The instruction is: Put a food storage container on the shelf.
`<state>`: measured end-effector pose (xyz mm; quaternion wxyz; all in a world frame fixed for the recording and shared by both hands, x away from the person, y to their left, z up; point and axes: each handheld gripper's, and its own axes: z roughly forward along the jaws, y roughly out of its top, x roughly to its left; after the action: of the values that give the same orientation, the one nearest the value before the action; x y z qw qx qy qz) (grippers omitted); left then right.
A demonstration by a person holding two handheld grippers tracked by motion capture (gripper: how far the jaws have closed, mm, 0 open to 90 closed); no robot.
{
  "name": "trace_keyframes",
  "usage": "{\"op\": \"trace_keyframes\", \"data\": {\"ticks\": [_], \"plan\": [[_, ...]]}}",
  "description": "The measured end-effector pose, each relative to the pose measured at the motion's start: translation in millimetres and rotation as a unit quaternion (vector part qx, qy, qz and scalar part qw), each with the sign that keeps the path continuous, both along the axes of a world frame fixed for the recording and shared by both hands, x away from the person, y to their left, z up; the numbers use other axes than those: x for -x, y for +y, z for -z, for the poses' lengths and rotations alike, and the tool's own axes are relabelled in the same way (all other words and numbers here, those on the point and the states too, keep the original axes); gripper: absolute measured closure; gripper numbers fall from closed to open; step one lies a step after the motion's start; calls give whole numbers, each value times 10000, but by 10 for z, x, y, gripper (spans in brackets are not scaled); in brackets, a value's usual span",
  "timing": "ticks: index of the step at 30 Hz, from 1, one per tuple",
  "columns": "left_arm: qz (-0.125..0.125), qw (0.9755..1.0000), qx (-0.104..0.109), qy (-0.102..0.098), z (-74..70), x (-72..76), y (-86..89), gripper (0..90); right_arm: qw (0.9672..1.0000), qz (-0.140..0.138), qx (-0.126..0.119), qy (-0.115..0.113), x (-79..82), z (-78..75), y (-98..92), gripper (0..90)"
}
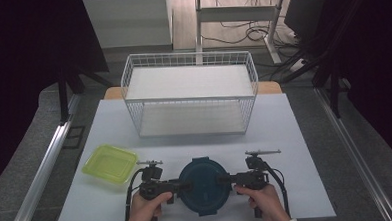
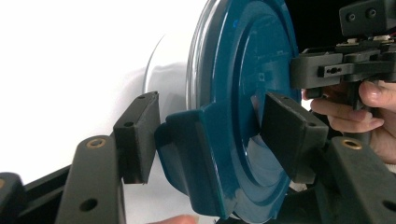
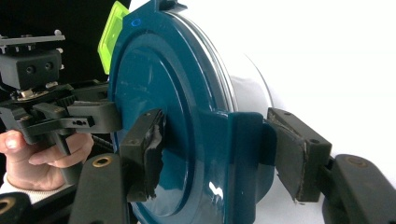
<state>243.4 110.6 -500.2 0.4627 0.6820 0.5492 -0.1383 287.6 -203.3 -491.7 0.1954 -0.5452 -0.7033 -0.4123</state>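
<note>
- The round container with the dark blue lid (image 1: 203, 185) sits on the white table (image 1: 296, 151), near its front edge, between the two hands.
- The left gripper (image 1: 180, 185) straddles a clip tab (image 2: 196, 154) at the lid's left side. One pad lies on the lid's top and the other just beside the tab, so it seems to be grasping; contact is hard to confirm.
- The right gripper (image 1: 226, 179) likewise straddles the right tab (image 3: 243, 149), its pads against lid and tab.
- A lime tray (image 1: 109, 163) lies to the left.
- A wire basket (image 1: 190, 93) stands behind.
</note>
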Motion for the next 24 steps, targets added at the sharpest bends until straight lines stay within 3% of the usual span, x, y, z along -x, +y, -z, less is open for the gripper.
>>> {"op": "trace_keyframes", "data": {"ticks": [16,24], "plan": [[40,9998,-51,-189,-103,-89,39,412,9999,-26,-58,-90,-61,-56,12,384],[99,9997,-15,-225,-182,-215,51,412,9998,-6,-11,-184,-159,-151,24,383]]}}
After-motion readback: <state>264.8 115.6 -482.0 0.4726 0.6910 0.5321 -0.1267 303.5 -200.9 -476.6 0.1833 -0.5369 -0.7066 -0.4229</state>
